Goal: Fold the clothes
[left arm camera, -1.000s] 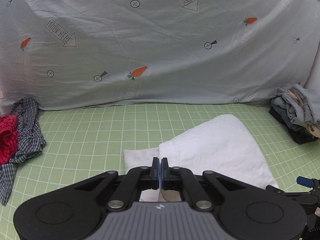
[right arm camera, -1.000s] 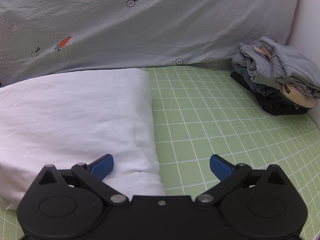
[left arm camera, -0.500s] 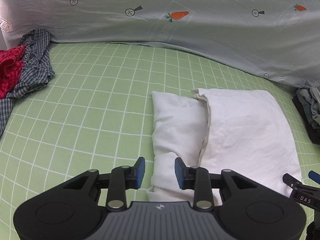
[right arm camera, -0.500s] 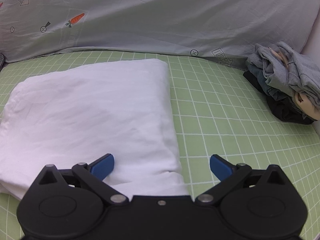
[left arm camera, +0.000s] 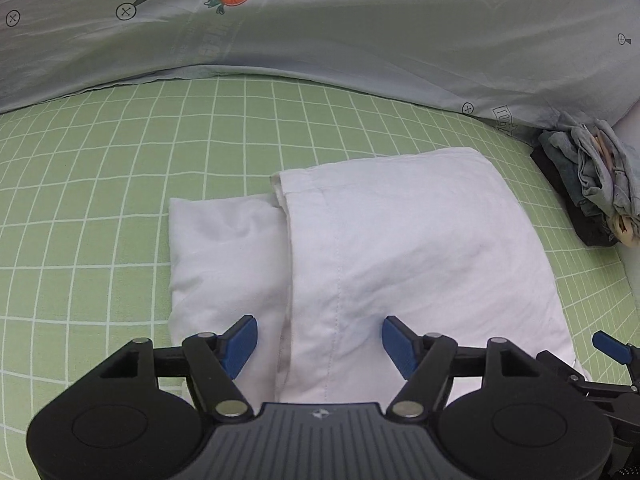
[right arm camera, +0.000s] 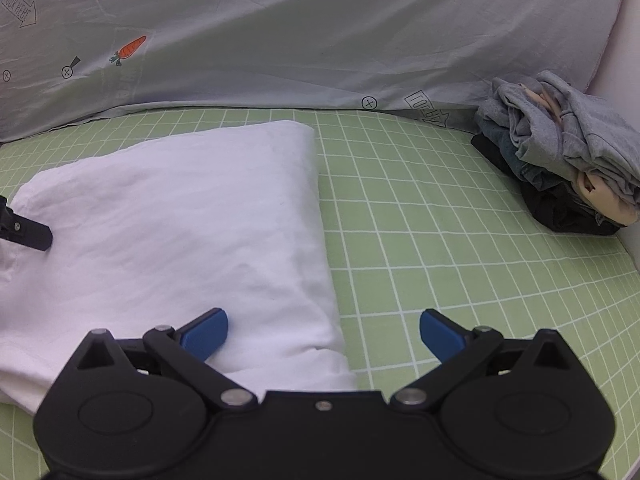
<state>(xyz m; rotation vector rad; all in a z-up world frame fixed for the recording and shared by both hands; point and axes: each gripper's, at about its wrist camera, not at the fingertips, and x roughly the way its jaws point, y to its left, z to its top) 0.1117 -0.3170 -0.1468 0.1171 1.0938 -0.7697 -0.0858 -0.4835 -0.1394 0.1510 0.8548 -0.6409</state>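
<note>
A white garment (left arm camera: 400,248) lies folded on the green checked cover (left arm camera: 100,200), a hemmed upper layer lapping over a narrower part on its left. My left gripper (left arm camera: 319,346) is open above the garment's near edge, its blue pads either side of the overlap seam, holding nothing. In the right wrist view the same white garment (right arm camera: 180,220) fills the left half. My right gripper (right arm camera: 323,334) is open over the garment's near right corner, with nothing between its pads. The right gripper's tip (left arm camera: 612,346) shows at the left wrist view's lower right.
A stack of folded grey, dark and beige clothes (right arm camera: 560,160) sits at the far right by a pale wall. A light sheet printed with carrots and arrows (left arm camera: 320,32) hangs along the back. Bare green cover (right arm camera: 460,240) lies between the white garment and the stack.
My left gripper was shut on the garment's edge one second ago; it has let go, opened wide and shifted right over the fold. The right gripper stayed open and barely moved.
</note>
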